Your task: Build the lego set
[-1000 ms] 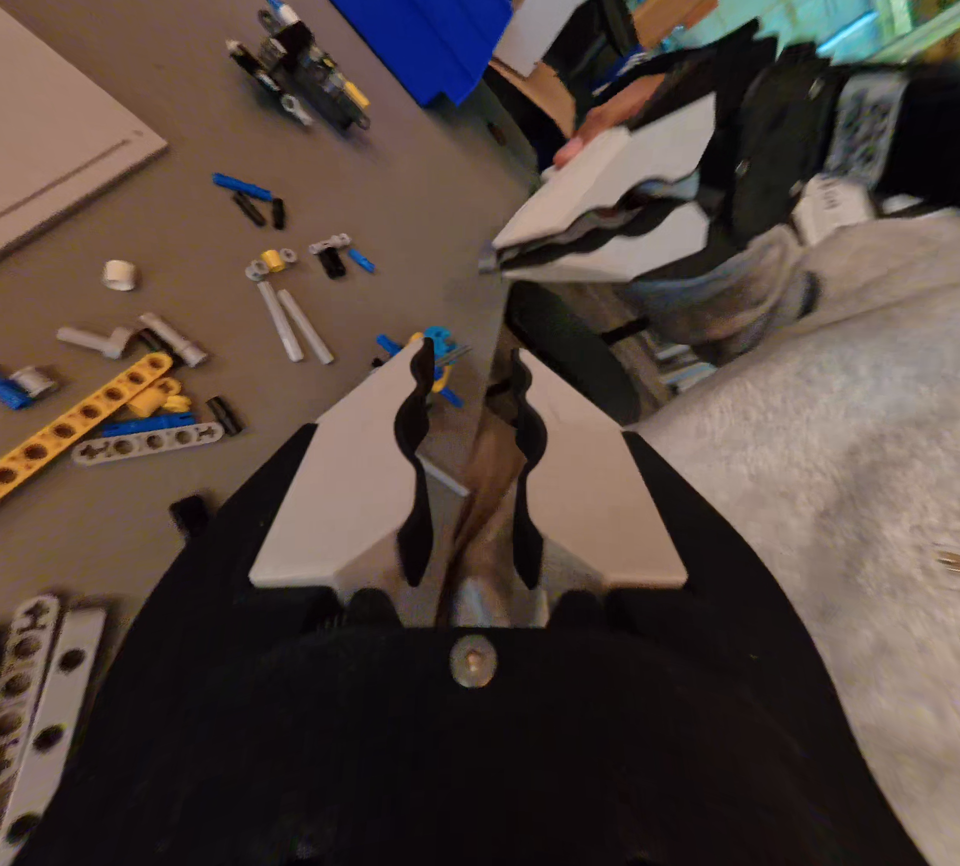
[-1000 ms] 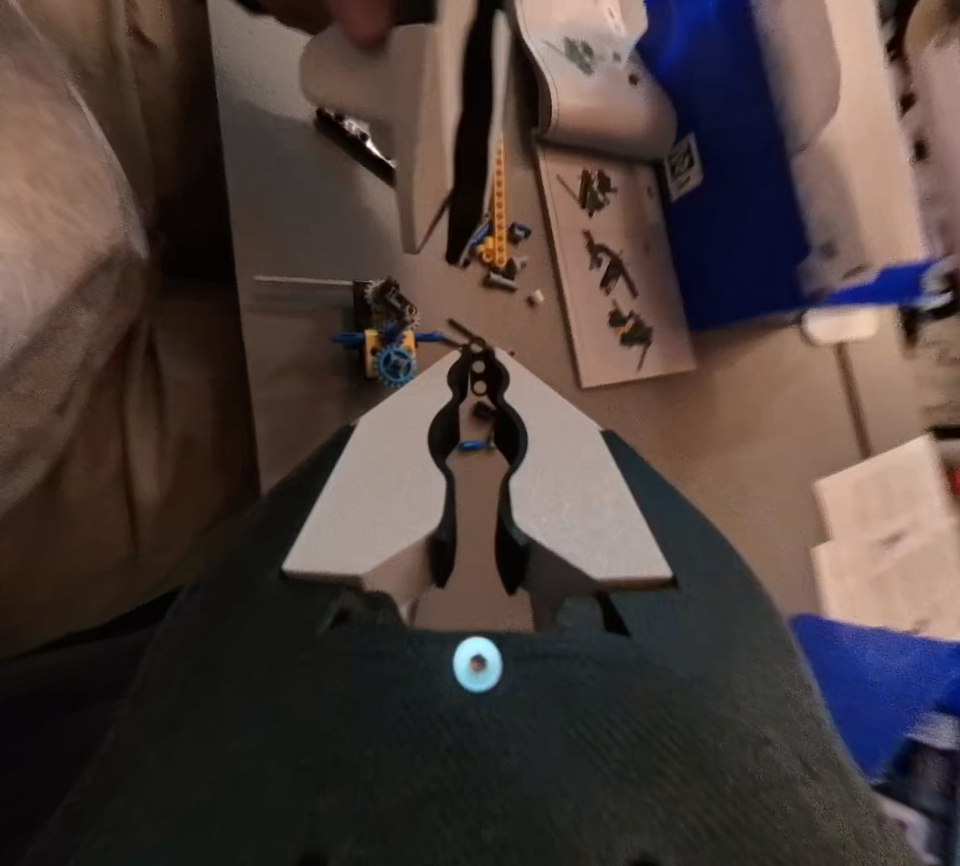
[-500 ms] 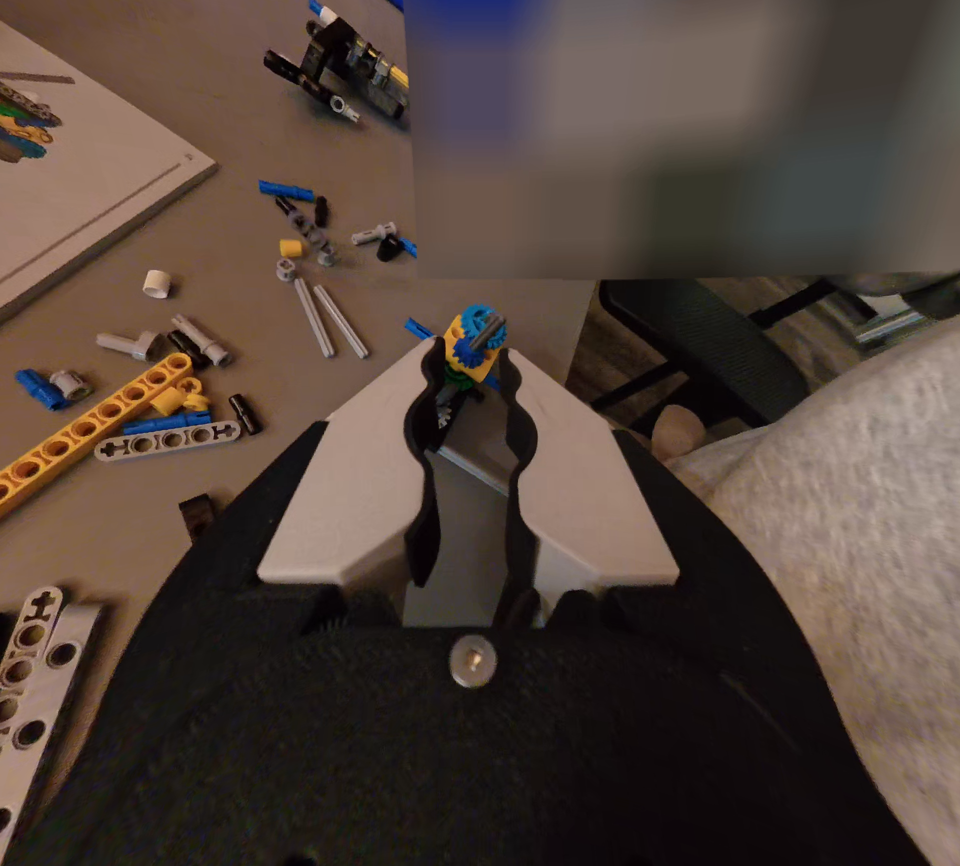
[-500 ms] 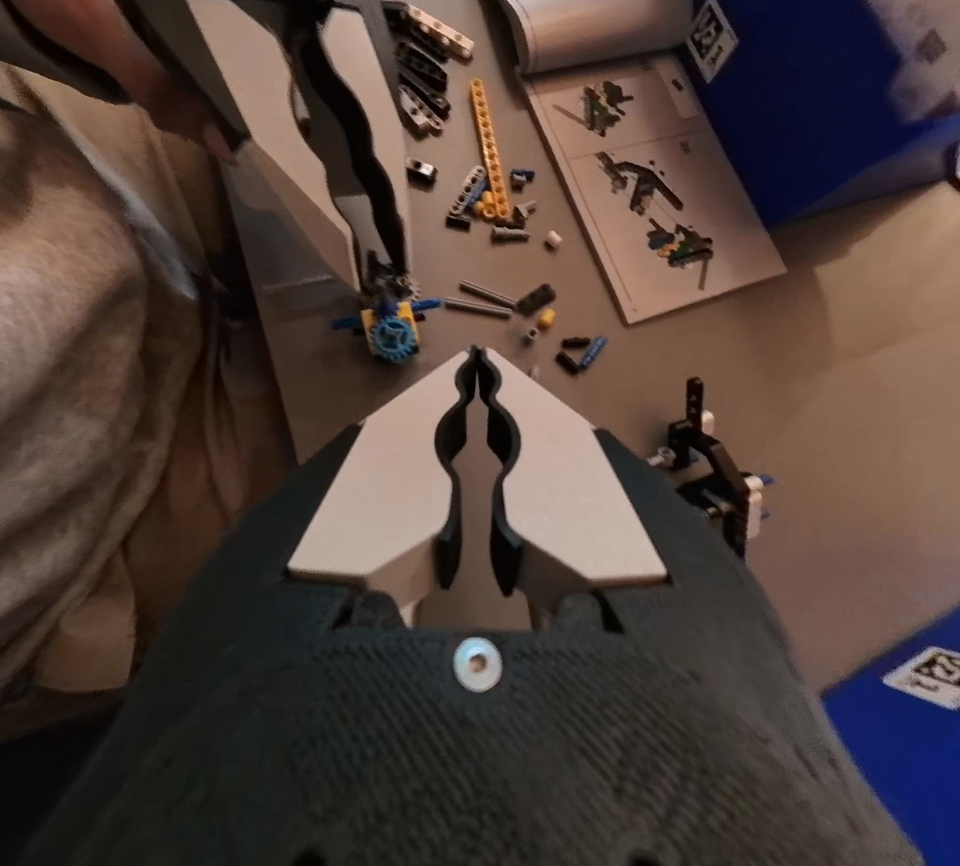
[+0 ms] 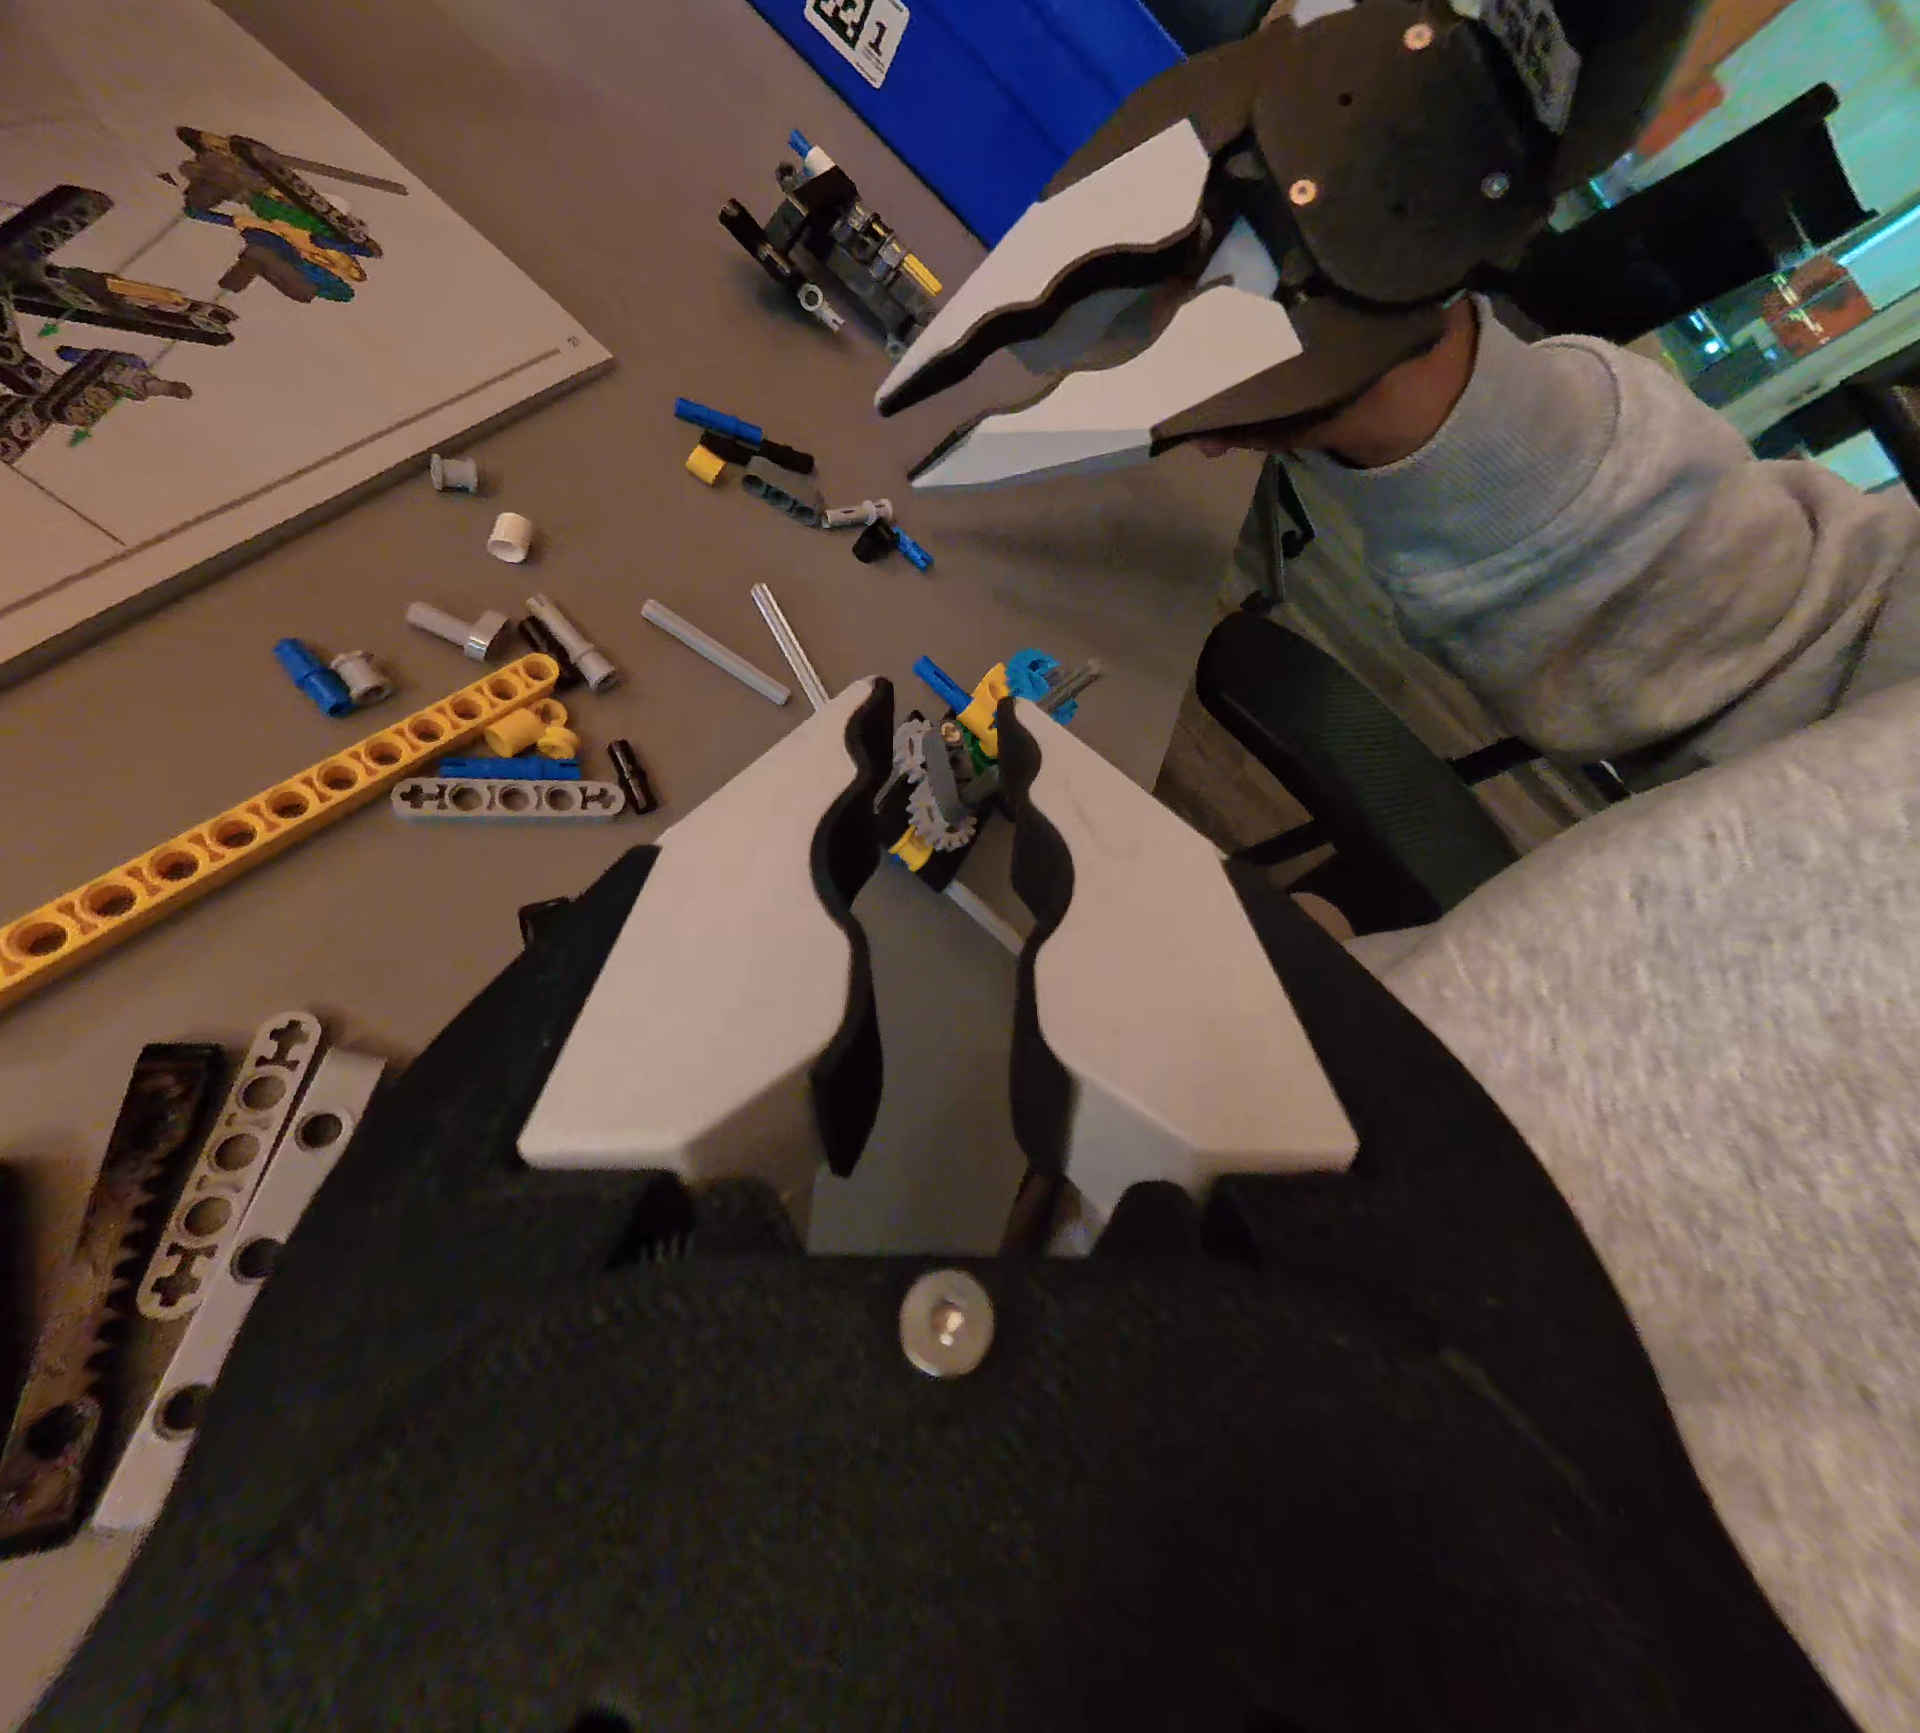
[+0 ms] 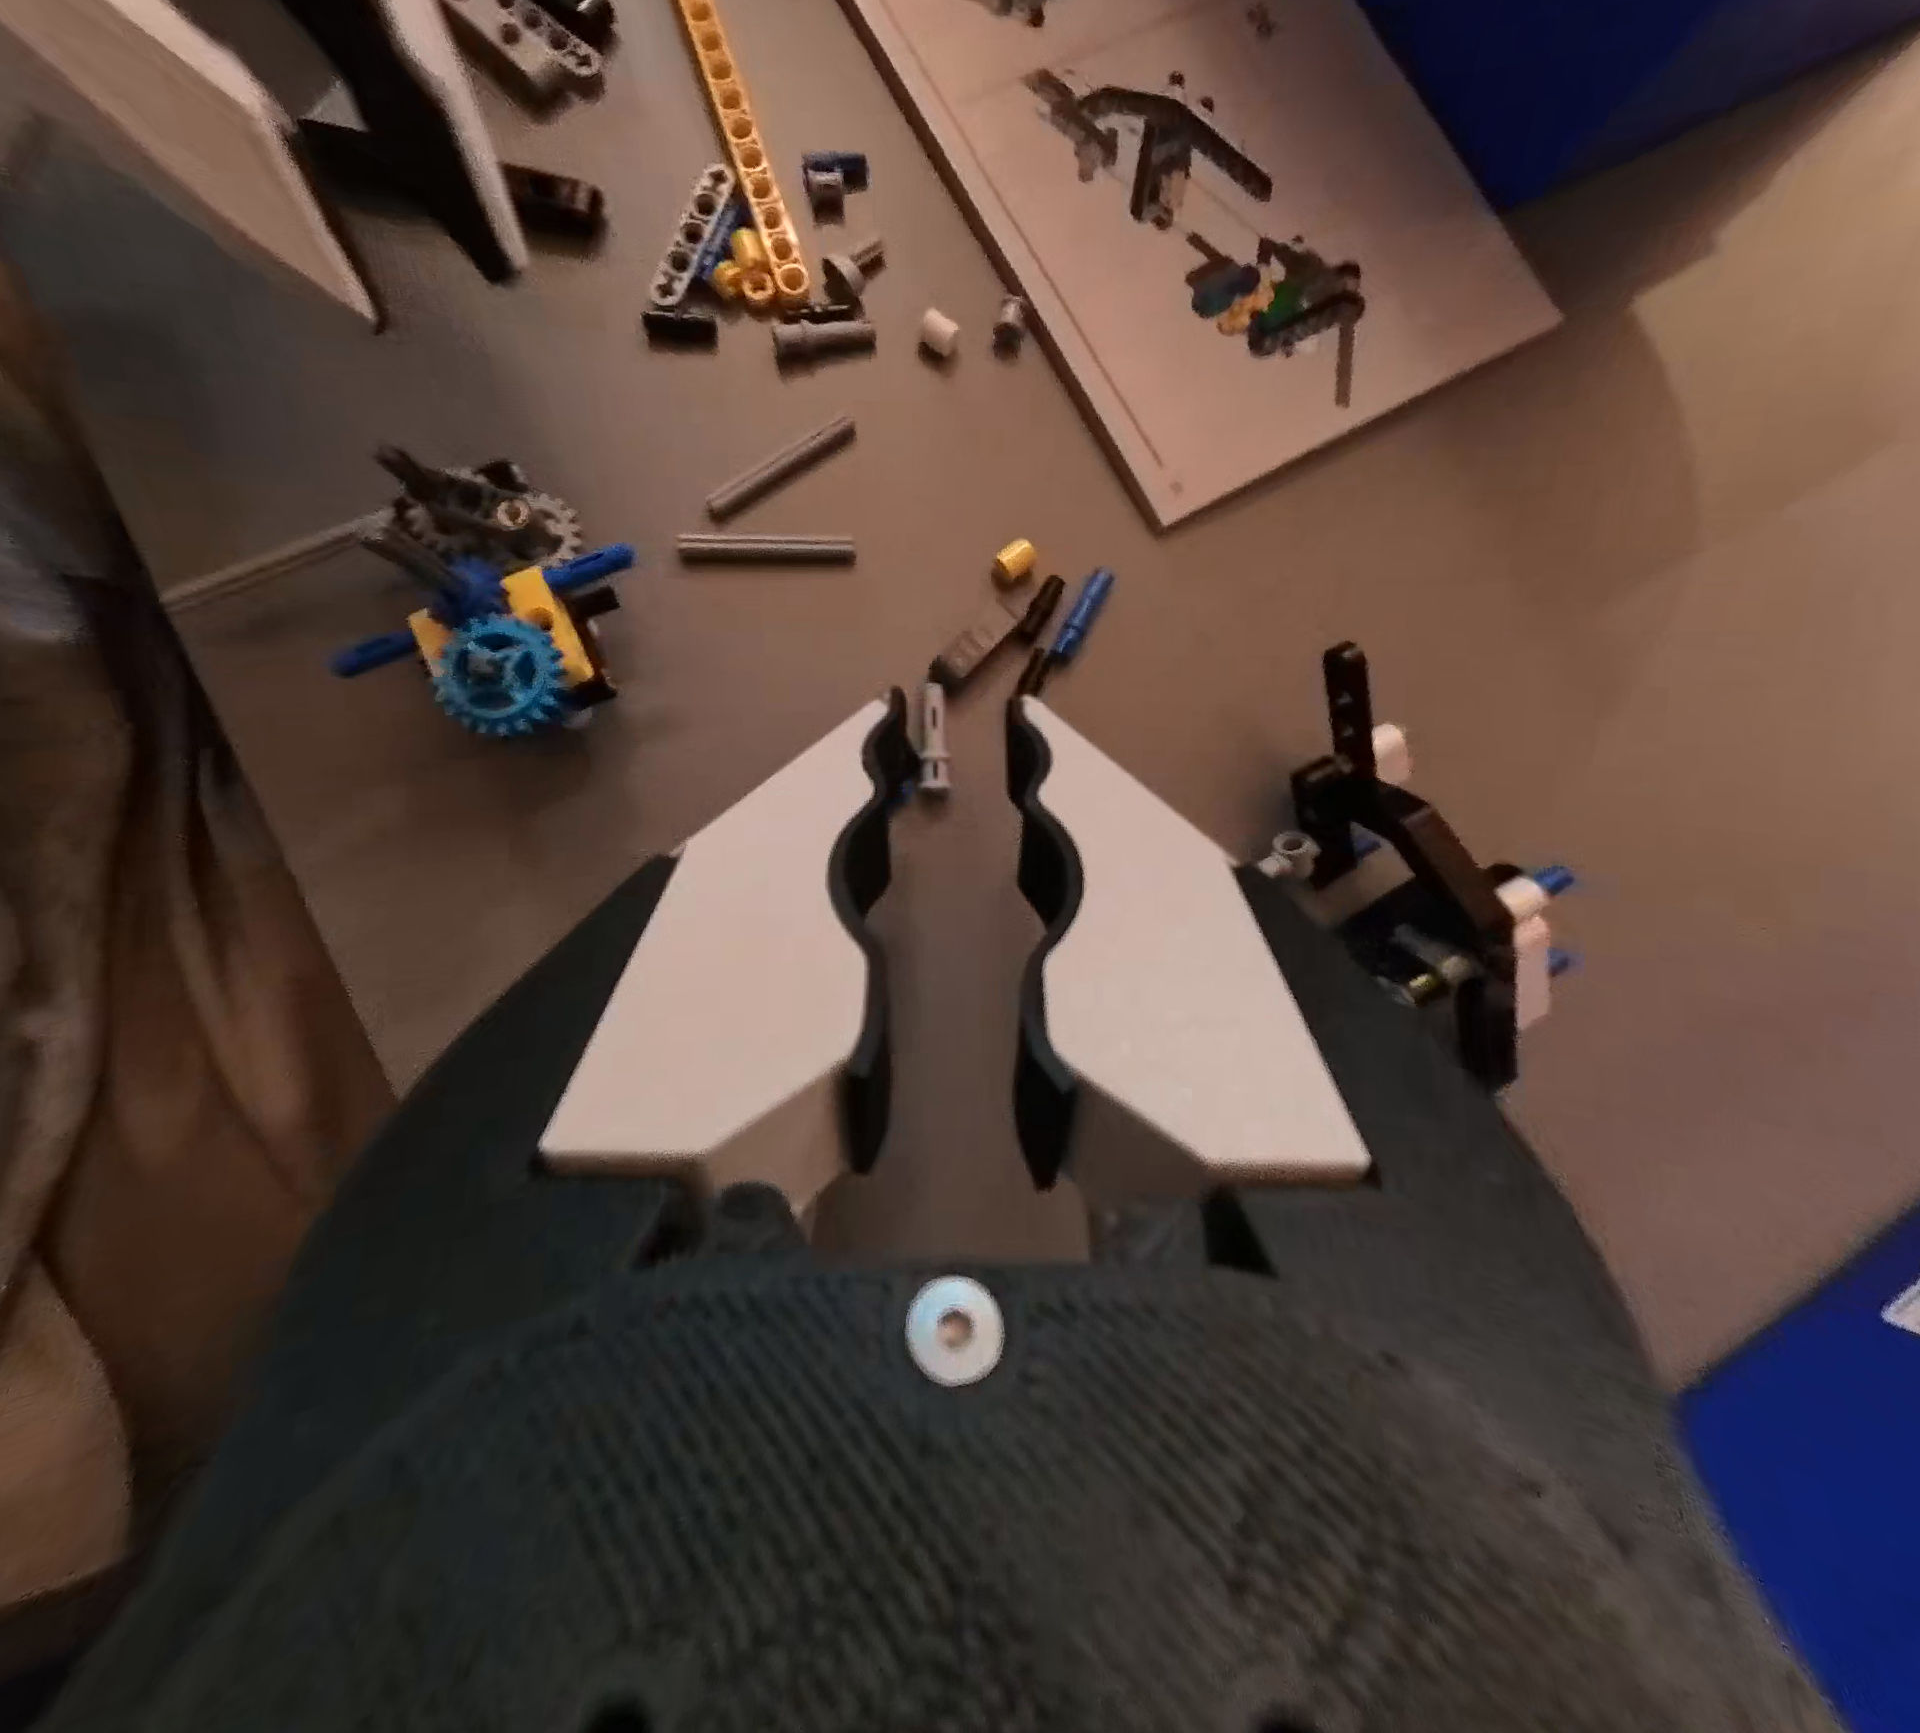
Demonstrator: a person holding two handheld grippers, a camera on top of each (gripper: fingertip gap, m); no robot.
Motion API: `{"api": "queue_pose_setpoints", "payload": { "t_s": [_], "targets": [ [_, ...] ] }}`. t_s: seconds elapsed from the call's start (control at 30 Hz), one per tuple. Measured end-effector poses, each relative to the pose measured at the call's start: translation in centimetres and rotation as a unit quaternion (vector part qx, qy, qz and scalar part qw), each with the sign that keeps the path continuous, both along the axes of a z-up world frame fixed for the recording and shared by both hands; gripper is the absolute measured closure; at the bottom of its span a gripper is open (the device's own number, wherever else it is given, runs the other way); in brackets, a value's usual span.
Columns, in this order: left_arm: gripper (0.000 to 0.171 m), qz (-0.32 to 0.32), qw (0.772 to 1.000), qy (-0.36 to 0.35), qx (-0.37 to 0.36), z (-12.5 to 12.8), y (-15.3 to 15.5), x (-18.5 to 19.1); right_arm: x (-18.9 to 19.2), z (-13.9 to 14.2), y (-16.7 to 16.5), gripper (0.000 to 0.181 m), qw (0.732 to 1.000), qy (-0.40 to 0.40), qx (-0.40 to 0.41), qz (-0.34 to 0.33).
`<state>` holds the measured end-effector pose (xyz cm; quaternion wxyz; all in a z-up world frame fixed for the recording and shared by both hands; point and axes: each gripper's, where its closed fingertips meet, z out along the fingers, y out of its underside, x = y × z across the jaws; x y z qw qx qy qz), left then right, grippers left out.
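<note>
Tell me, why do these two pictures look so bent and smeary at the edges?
Left wrist view: wide-angle lens curves the yellow beam; grey sleeve is blurred. Right wrist view: dim warm light, smeared edges, soft instruction booklet, sharper blue gear.

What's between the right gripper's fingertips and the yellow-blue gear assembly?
Right wrist view: bare grey table between right gripper and gear assembly; small grey pin sits between its fingertips.

Grey table (image 5: 582,73), blue bin (image 5: 935,10), black chair (image 5: 1340,748), dim warm light

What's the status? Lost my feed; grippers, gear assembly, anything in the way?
Left gripper open over the gear assembly. Right gripper open, empty, above a grey pin. Loose parts nearby.
</note>
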<state>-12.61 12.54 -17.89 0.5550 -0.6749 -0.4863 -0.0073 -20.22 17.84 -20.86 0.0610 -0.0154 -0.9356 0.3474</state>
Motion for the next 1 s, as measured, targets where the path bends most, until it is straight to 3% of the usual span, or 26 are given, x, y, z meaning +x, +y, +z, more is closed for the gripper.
{"api": "queue_pose_setpoints", "payload": {
  "t_s": [0.17, 0.33, 0.43, 0.5, 0.6, 0.7, 0.83, 1.0],
  "targets": [
    [0.155, 0.0, 1.0, -0.005, 0.011, -0.2, 0.1, -0.2, 0.1, -0.7, -1.5, 0.166, 0.998, -0.055, -0.021, -0.039],
    [0.155, 0.002, 1.0, 0.002, 0.009, 0.1, -0.1, -0.2, -0.6, -2.7, -1.9, 0.165, 0.996, -0.048, 0.008, -0.081],
    [0.156, 0.005, 1.0, 0.006, 0.012, 0.4, -0.3, -0.3, -0.6, -2.7, -2.2, 0.175, 0.995, -0.054, 0.004, -0.087],
    [0.156, 0.009, 1.0, 0.015, 0.02, 0.8, -0.5, -0.4, -0.7, -1.3, -2.3, 0.175, 0.995, -0.044, -0.022, -0.085],
    [0.155, 0.008, 0.998, 0.041, 0.038, 1.8, -0.4, -0.4, -0.1, 3.3, -2.1, 0.175, 0.989, -0.065, -0.112, -0.074],
    [0.154, -0.01, 0.996, 0.048, 0.079, 3.2, 0.6, 0.0, 4.3, 8.3, -1.9, 0.175, 0.969, -0.134, -0.207, 0.022],
    [0.152, -0.076, 0.979, 0.012, 0.188, 6.1, 3.6, 1.7, 6.2, 8.8, 0.7, 0.175, 0.983, 0.027, -0.18, 0.033],
    [0.149, -0.1, 0.975, -0.026, 0.196, 5.6, 6.3, 2.0, 9.1, 9.1, 0.2, 0.175, 0.976, 0.103, -0.19, 0.037]
  ]
}}
